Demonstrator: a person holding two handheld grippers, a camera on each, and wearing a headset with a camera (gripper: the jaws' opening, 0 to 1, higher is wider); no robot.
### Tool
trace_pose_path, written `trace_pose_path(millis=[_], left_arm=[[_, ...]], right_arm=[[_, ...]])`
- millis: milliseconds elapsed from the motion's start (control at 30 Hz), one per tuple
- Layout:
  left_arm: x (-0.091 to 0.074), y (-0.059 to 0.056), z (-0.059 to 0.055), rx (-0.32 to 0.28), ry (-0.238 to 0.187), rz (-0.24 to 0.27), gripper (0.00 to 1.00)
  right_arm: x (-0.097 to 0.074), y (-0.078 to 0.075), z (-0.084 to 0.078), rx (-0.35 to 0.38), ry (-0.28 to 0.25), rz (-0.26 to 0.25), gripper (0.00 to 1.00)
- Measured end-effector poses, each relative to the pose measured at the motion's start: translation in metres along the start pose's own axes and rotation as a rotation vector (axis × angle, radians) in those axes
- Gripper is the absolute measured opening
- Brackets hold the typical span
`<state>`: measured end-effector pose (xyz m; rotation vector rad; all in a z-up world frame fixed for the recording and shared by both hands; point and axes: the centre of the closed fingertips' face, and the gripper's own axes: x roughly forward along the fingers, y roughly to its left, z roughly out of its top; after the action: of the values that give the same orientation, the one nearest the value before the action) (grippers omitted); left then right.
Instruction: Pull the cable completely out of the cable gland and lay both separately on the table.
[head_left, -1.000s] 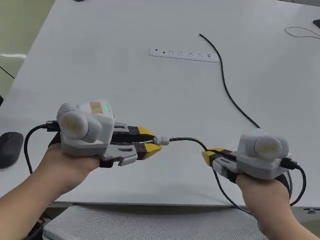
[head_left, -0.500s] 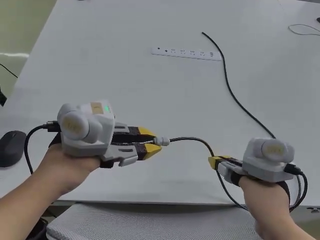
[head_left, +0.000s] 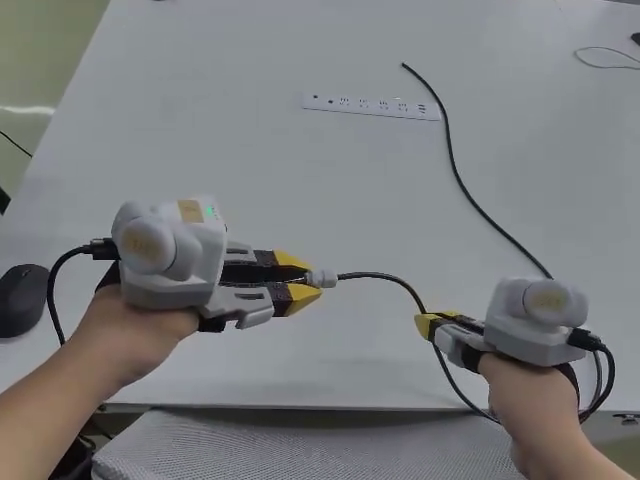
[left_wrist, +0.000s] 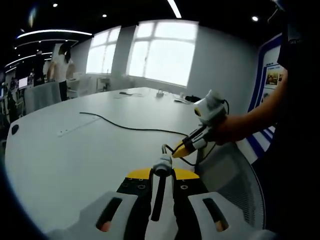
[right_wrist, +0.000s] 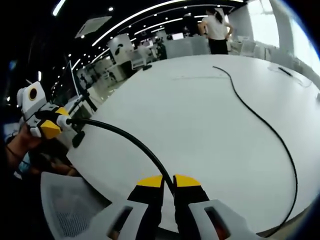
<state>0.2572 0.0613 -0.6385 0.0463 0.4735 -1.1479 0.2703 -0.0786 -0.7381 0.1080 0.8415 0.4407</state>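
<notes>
Clamped in the jaws of the left gripper (head_left: 308, 284), above the near edge of the table (head_left: 250, 150): white cable gland (head_left: 322, 278). Pinched between the closed jaws of the right gripper (head_left: 424, 323): its black cable (head_left: 380, 277). Best drawn straight along the gland's axis, gland side held steady.

White tip of cable gland (head_left: 322, 279) pokes past jaws of left gripper (head_left: 310, 280), rest of body buried between them; stretch of cable (head_left: 375, 279) inside clamped right gripper (head_left: 422, 323) jaws hidden, farther on it slips behind right hand (head_left: 525, 385); mouse (head_left: 18, 298) cut by left edge; power strip (head_left: 372, 106) sockets too small to count
</notes>
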Motion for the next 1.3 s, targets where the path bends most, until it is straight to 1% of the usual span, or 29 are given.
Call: trace_pose_path(millis=[100, 233, 300, 433, 467, 500, 533, 567, 633, 667, 700, 767, 800, 833, 900, 933, 967, 1000, 1067, 1100, 1200, 1267, 1300], left_arm=[[0.0, 0.001, 0.002, 0.001, -0.001, -0.001, 0.15], [0.0, 0.002, 0.001, 0.003, 0.003, -0.002, 0.15], [0.0, 0.002, 0.0, 0.007, 0.007, -0.003, 0.15], [0.0, 0.004, -0.002, 0.002, 0.013, -0.003, 0.15], [0.0, 0.004, -0.002, 0.001, 0.015, -0.004, 0.15], [0.0, 0.004, -0.003, 0.002, 0.016, -0.004, 0.15], [0.001, 0.005, -0.003, 0.003, 0.016, -0.004, 0.15], [0.001, 0.005, -0.003, 0.0, 0.015, -0.005, 0.15], [0.002, 0.005, -0.003, -0.001, 0.016, -0.008, 0.15], [0.002, 0.004, -0.003, 0.0, 0.016, -0.009, 0.15], [0.003, 0.004, -0.003, 0.0, 0.017, -0.011, 0.15], [0.003, 0.003, -0.003, -0.001, 0.02, -0.017, 0.15], [0.003, 0.003, -0.004, -0.001, 0.02, -0.017, 0.15], [0.003, 0.003, -0.004, -0.001, 0.021, -0.018, 0.15], [0.002, 0.003, -0.003, -0.003, 0.021, -0.019, 0.15], [0.002, 0.003, -0.003, -0.007, 0.021, -0.02, 0.15], [0.001, 0.003, -0.003, -0.009, 0.021, -0.021, 0.15], [0.001, 0.003, -0.003, -0.01, 0.021, -0.022, 0.15], [0.0, 0.003, -0.002, -0.01, 0.021, -0.022, 0.15], [0.0, 0.003, -0.002, -0.01, 0.021, -0.022, 0.15], [0.0, 0.003, -0.002, -0.012, 0.021, -0.022, 0.15], [0.001, 0.001, -0.001, -0.014, 0.019, -0.025, 0.15], [0.001, 0.001, -0.001, -0.014, 0.02, -0.025, 0.15]], right_arm=[[-0.002, 0.0, 0.001, -0.014, 0.003, -0.002, 0.03], [-0.003, 0.001, 0.0, -0.04, 0.013, 0.003, 0.03], [-0.006, 0.002, 0.002, -0.05, 0.01, 0.008, 0.06], [-0.017, 0.007, 0.014, -0.089, -0.007, 0.021, 0.15], [-0.02, 0.013, 0.023, -0.123, -0.039, 0.056, 0.18], [-0.021, 0.016, 0.029, -0.138, -0.055, 0.066, 0.22], [-0.024, 0.016, 0.031, -0.171, -0.047, 0.056, 0.25], [-0.026, 0.018, 0.04, -0.227, -0.062, 0.058, 0.26], [-0.028, 0.028, 0.052, -0.292, -0.079, 0.078, 0.26], [-0.028, 0.034, 0.06, -0.345, -0.093, 0.092, 0.27], [-0.028, 0.038, 0.062, -0.366, -0.094, 0.105, 0.27], [-0.026, 0.062, 0.069, -0.483, -0.093, 0.17, 0.28], [-0.025, 0.07, 0.069, -0.526, -0.09, 0.19, 0.28], [-0.022, 0.083, 0.067, -0.597, -0.082, 0.23, 0.29], [-0.018, 0.1, 0.063, -0.679, -0.068, 0.275, 0.31], [-0.015, 0.106, 0.059, -0.714, -0.059, 0.29, 0.32], [-0.012, 0.114, 0.053, -0.741, -0.035, 0.314, 0.31], [-0.009, 0.118, 0.05, -0.75, -0.023, 0.318, 0.3], [-0.004, 0.124, 0.049, -0.797, -0.026, 0.304, 0.27], [-0.002, 0.127, 0.048, -0.809, -0.025, 0.302, 0.26], [-0.002, 0.136, 0.049, -0.808, -0.036, 0.324, 0.24], [-0.002, 0.14, 0.049, -0.846, -0.041, 0.33, 0.2], [-0.002, 0.141, 0.049, -0.853, -0.041, 0.329, 0.19]])
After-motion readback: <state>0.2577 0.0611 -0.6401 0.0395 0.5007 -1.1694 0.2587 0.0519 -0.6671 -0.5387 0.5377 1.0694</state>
